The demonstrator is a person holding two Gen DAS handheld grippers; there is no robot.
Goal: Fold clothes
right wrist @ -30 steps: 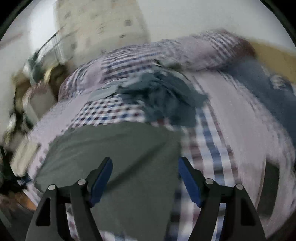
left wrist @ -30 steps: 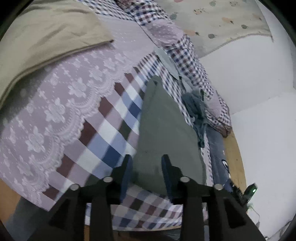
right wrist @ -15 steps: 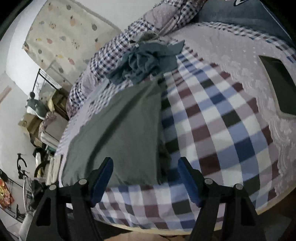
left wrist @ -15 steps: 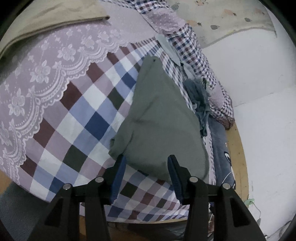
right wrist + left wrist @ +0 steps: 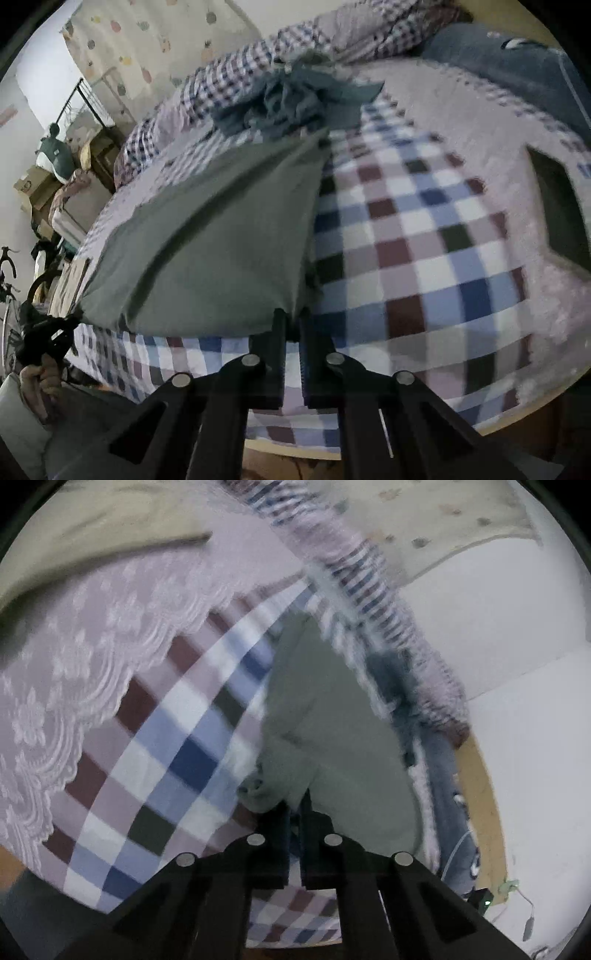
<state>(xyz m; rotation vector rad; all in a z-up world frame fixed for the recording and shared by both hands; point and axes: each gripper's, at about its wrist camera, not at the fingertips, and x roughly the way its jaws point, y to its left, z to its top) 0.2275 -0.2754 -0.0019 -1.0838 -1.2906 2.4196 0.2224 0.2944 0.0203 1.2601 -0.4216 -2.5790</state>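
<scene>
Left wrist view: the left gripper point(image 5: 294, 806) is clamped on the near edge of the grey-green garment point(image 5: 325, 716) lying on the checked bed point(image 5: 177, 746). Right gripper point(image 5: 293, 325) pinches the garment's other near corner, with a crumpled blue garment point(image 5: 291, 99) beyond it.

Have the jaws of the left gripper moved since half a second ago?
Yes. The left gripper has shut its jaws on the near edge of the green garment, which lies on the checked bedsheet.
</scene>
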